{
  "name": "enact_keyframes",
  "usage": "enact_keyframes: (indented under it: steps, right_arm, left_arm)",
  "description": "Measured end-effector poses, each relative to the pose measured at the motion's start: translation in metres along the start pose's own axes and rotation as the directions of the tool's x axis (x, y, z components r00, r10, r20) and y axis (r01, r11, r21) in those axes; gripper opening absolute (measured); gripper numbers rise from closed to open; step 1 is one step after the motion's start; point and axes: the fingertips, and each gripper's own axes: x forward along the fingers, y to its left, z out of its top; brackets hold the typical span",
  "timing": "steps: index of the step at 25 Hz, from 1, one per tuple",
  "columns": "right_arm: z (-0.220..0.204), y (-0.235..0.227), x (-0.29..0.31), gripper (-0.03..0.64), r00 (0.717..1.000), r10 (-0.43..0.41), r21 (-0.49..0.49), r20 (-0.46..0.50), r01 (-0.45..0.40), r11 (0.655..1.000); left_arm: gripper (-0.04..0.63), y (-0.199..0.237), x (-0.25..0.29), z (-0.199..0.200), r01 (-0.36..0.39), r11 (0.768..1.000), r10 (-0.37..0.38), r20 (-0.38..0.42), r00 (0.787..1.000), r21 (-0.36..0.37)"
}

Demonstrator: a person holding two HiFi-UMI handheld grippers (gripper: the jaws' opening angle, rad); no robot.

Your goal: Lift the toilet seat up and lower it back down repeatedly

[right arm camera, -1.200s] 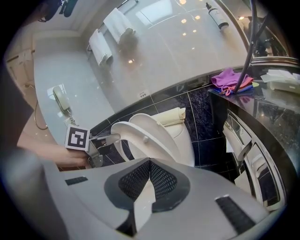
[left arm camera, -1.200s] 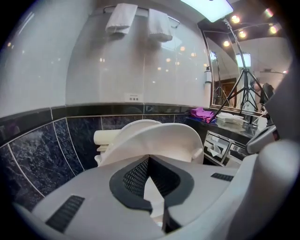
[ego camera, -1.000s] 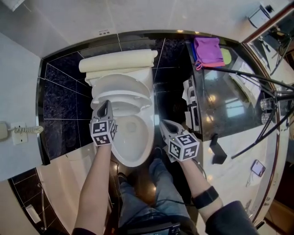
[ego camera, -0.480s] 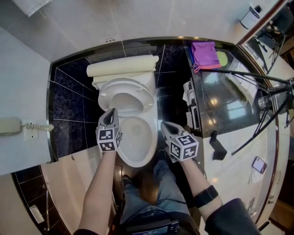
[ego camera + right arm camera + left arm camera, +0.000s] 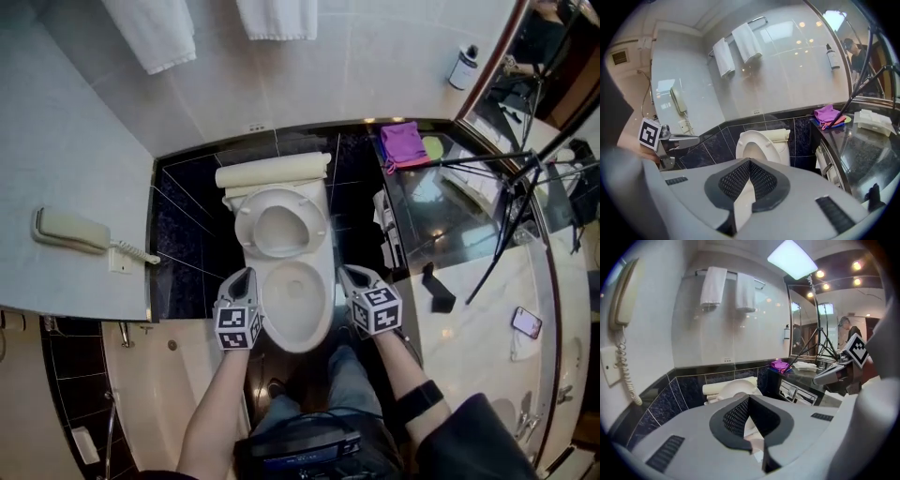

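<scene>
Toilet seat [image 5: 280, 225] stands raised, leaning back toward the cream tank [image 5: 272, 172], with the open bowl [image 5: 298, 309] in front of it. Left gripper [image 5: 245, 276] and right gripper [image 5: 346, 273] hover at either side of the bowl, clear of the seat, each with its jaws pressed together on nothing. Off to the right, a purple cloth [image 5: 401, 143] lies on the dark counter [image 5: 450, 225].

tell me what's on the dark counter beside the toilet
A purple cloth lies at the far end of the dark counter, with a green item at its right edge. Whatever lies under the cloth is hidden.
</scene>
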Motion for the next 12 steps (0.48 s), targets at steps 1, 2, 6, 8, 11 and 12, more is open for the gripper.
enact_keyframes:
  steps: [1,2,6,8,11,12]
  right_arm:
    - [0.001,0.005,-0.01,0.016,1.0,-0.01,-0.013,0.004,0.01,1.0]
    - [0.004,0.009,-0.019,0.017,1.0,-0.02,-0.028,0.009,0.021,0.999]
    - [0.019,0.024,-0.053,0.015,0.997,-0.066,-0.072,0.051,0.07,0.995]
    - [0.021,0.033,-0.068,0.015,0.994,-0.084,-0.071,0.069,0.089,0.994]
    - [0.018,0.044,-0.089,0.015,0.991,-0.107,-0.058,0.084,0.112,0.992]
    - [0.016,0.047,-0.095,0.015,0.989,-0.115,-0.053,0.089,0.12,0.991]
  left_arm:
    - [-0.004,0.0,-0.015,0.002,0.001,1.0,-0.001,0.004,1.0,-0.002]
    - [-0.005,0.001,-0.03,0.005,0.001,1.0,-0.001,0.009,1.0,-0.007]
    - [-0.005,0.013,-0.082,0.014,0.002,0.999,0.0,0.042,0.999,-0.04]
    - [-0.004,0.018,-0.105,0.014,0.008,0.999,-0.007,0.047,0.999,-0.037]
    - [-0.005,0.02,-0.132,0.011,0.021,0.999,-0.019,0.052,0.998,-0.029]
    - [-0.004,0.021,-0.139,0.01,0.023,0.999,-0.021,0.055,0.998,-0.029]
